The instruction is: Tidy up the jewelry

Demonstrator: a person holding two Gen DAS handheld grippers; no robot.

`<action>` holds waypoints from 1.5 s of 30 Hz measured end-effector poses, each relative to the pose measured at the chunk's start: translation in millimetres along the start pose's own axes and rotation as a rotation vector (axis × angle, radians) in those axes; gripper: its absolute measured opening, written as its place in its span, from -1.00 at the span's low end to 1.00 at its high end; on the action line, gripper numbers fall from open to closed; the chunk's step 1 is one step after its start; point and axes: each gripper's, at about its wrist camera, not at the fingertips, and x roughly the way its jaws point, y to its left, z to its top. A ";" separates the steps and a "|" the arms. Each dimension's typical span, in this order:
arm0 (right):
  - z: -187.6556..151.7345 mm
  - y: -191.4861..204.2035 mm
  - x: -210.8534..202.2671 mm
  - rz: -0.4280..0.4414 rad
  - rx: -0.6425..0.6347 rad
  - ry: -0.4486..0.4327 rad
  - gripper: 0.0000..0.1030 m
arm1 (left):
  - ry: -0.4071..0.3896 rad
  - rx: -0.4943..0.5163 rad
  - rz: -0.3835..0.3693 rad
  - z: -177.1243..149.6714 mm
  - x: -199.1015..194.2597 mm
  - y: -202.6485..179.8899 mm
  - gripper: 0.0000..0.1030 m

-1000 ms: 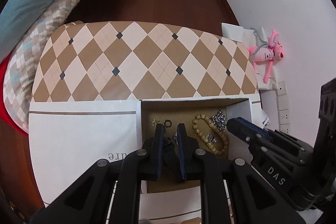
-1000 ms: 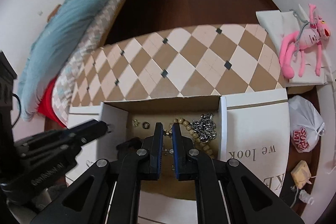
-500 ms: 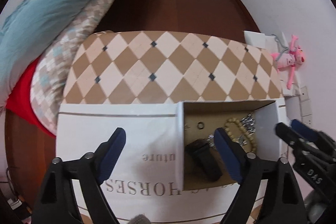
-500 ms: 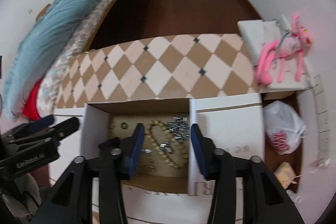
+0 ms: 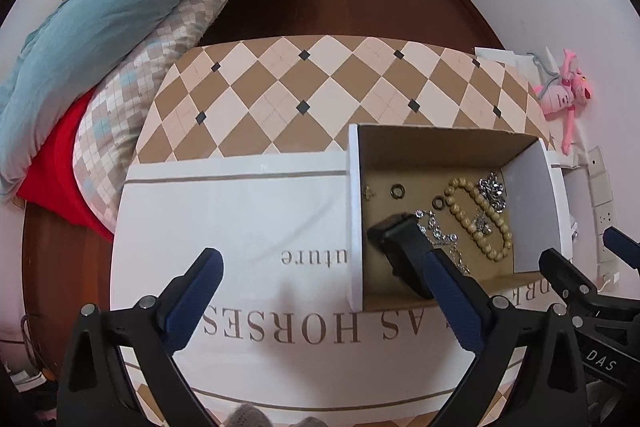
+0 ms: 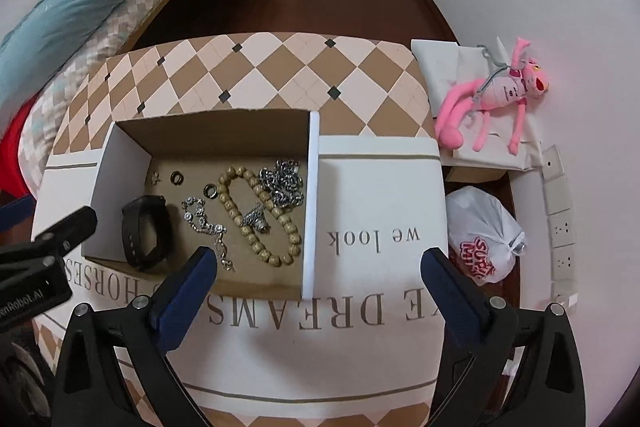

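Note:
An open cardboard box (image 6: 208, 131) (image 5: 448, 143) with white flaps holds the jewelry. Inside lie a black wristband (image 6: 146, 231) (image 5: 394, 233), a thin silver bracelet (image 6: 204, 223) (image 5: 438, 231), a wooden bead bracelet (image 6: 256, 215) (image 5: 478, 219), a heavy silver chain (image 6: 282, 181) (image 5: 492, 189), two dark rings (image 6: 176, 177) (image 6: 209, 191) and a small earring (image 6: 155, 178). My left gripper (image 5: 320, 287) is open and empty above the left flap. My right gripper (image 6: 320, 283) is open and empty above the right flap (image 6: 376, 219).
The box sits on a diamond-patterned table (image 6: 280, 75) (image 5: 320, 87). A pink plush toy (image 6: 496, 95) and a white plastic bag (image 6: 484, 239) lie to the right by the wall. A bed with a teal duvet (image 5: 100, 7) stands at the left.
Both grippers have opened wide and drawn back and up from the box. The wristband and the silver bracelet now lie loose on the box floor.

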 end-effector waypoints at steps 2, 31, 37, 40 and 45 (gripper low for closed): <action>-3.0 -1.6 -4.7 -0.001 0.005 -0.007 1.00 | -0.003 -0.007 -0.004 -3.6 -3.9 0.1 0.99; -101.5 -20.5 -246.3 -0.010 0.069 -0.387 1.00 | -0.334 -0.014 -0.001 -95.7 -230.4 1.1 0.99; -120.4 -19.5 -291.6 -0.002 0.081 -0.458 1.00 | -0.379 -0.035 -0.017 -110.7 -264.3 6.0 0.99; -127.9 -17.5 -308.4 0.009 0.083 -0.481 1.00 | -0.394 -0.034 -0.012 -116.8 -275.6 7.0 0.99; -136.1 -16.2 -324.7 0.017 0.082 -0.499 1.00 | -0.410 -0.030 -0.017 -122.9 -289.4 8.0 0.99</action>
